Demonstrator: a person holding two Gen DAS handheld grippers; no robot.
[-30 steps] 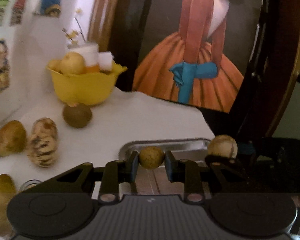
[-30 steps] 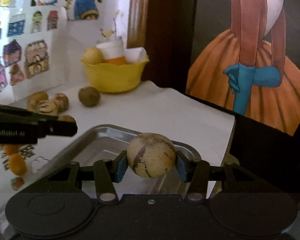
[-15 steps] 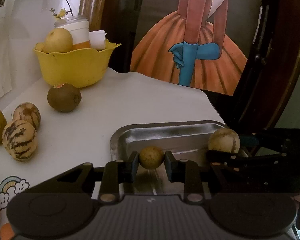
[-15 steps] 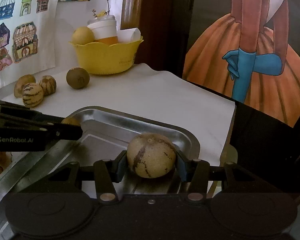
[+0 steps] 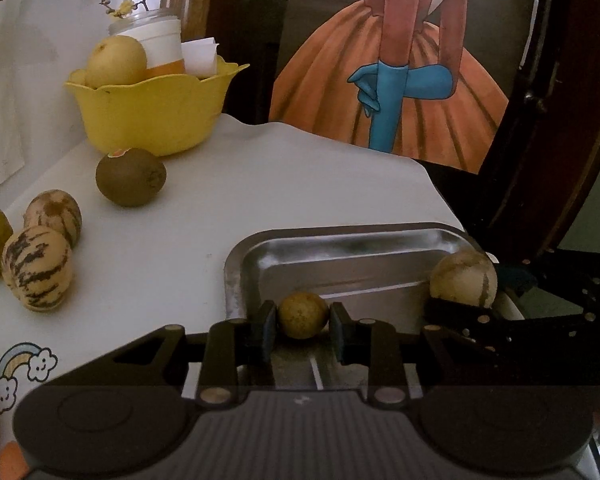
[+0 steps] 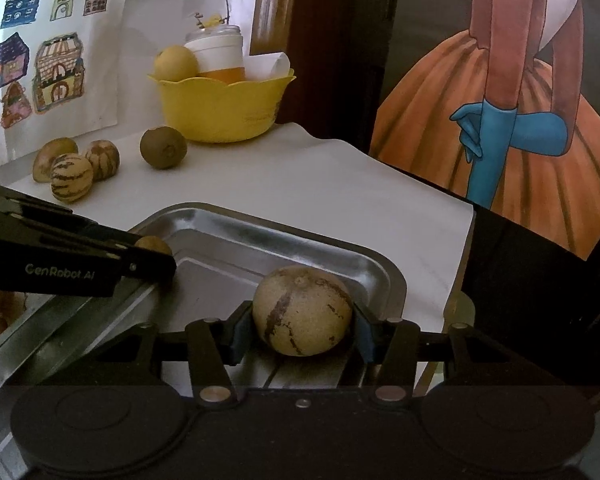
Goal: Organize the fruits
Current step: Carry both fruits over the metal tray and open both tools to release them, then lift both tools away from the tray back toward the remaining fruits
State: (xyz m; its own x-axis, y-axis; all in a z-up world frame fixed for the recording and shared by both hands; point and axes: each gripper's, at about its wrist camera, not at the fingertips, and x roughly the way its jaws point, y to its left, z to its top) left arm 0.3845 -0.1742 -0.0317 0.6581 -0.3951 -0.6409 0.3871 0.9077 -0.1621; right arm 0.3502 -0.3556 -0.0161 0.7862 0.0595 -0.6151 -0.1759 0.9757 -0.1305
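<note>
Left wrist view shows the left gripper point(image 5: 303, 328) closed on a small round yellow-brown fruit point(image 5: 303, 315), pads pressing both its sides, held low over the near-left corner of the metal tray point(image 5: 236, 276). Right wrist view shows the right gripper point(image 6: 302, 328) clamped on a larger striped melon-like fruit point(image 6: 302, 310), likewise low over the tray, toward its right end. Whether either fruit already rests on the tray floor cannot be told. Both pieces appear ready for release, so the step in hand is judged to be setting them down. To do it well, each fruit should be brought into contact with the tray floor before the pads part, since both are round and will likely roll on smooth metal. The two should be kept apart, with the jaws opened slowly and drawn back along their own line so the pads do not nudge the fruit. Remaining work is evident: a kiwi point(image 5: 131, 177) and two striped fruits point(image 5: 38, 274) lie loose on the white table covering point(image 5: 260, 184), near a yellow bowl point(image 5: 152, 112) holding a pear-like fruit and a cup.
</note>
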